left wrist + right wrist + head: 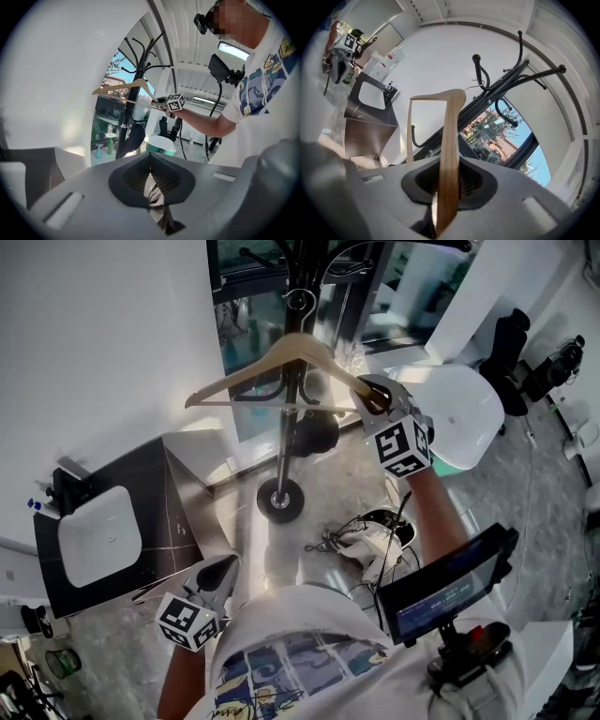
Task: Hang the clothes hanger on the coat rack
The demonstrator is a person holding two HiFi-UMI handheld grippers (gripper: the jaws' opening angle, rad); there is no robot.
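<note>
A wooden clothes hanger (272,362) is held about level beside the top of the black coat rack (284,427). Its metal hook (298,301) lies against the pole among the pegs; whether it rests on a peg I cannot tell. My right gripper (375,395) is shut on the hanger's right arm. In the right gripper view the wooden arm (450,140) runs up between the jaws of the right gripper (447,187) toward the rack's pegs (506,84). My left gripper (220,577) hangs low at the left, shut and empty. From the left gripper (151,180) the hanger (124,89) shows far off.
A dark cabinet (169,512) with a white box on it stands at the left by the white wall. A black bag (314,432) hangs on the rack above its round base (279,500). A white chair (464,413) is at the right; cables (366,545) lie on the floor.
</note>
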